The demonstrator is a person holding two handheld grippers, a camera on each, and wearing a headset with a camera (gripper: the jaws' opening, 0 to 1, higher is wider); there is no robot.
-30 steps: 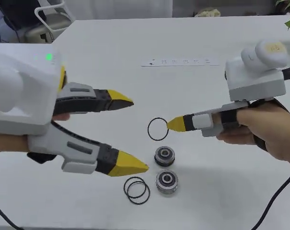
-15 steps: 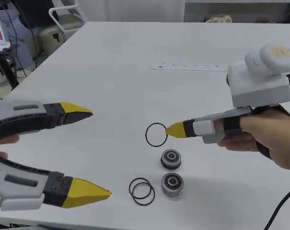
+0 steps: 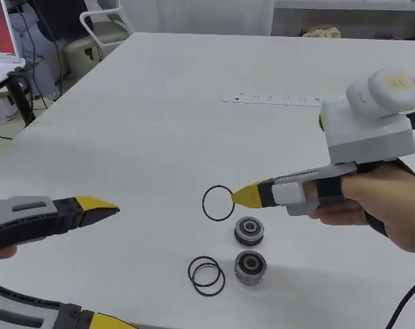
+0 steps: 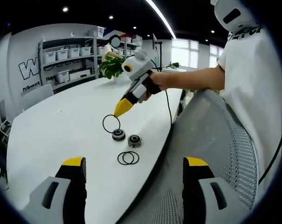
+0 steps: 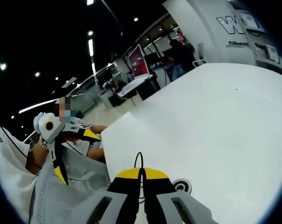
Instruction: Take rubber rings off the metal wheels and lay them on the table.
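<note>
My right gripper (image 3: 243,196) is shut on a thin black rubber ring (image 3: 217,203), which it holds by the rim just left of the two metal wheels. The wheels (image 3: 249,231) (image 3: 250,266) stand side by side on the white table (image 3: 159,123). Two more black rings (image 3: 206,275) lie overlapping on the table left of the nearer wheel. My left gripper (image 3: 114,264) is open at the lower left, well away from the wheels, with nothing between its jaws. The left gripper view looks across at the held ring (image 4: 111,123), both wheels (image 4: 118,135) (image 4: 134,140) and the loose rings (image 4: 128,158).
A white power strip (image 3: 272,100) lies far back on the table. A chair (image 3: 101,34) stands past the far left corner. A black cable (image 3: 406,301) trails at the lower right. The table's near edge runs close under the left gripper.
My left gripper has drawn back to the lower left, away from the wheels, still open. The right gripper has stayed beside the wheels with the ring. The head camera has shifted.
</note>
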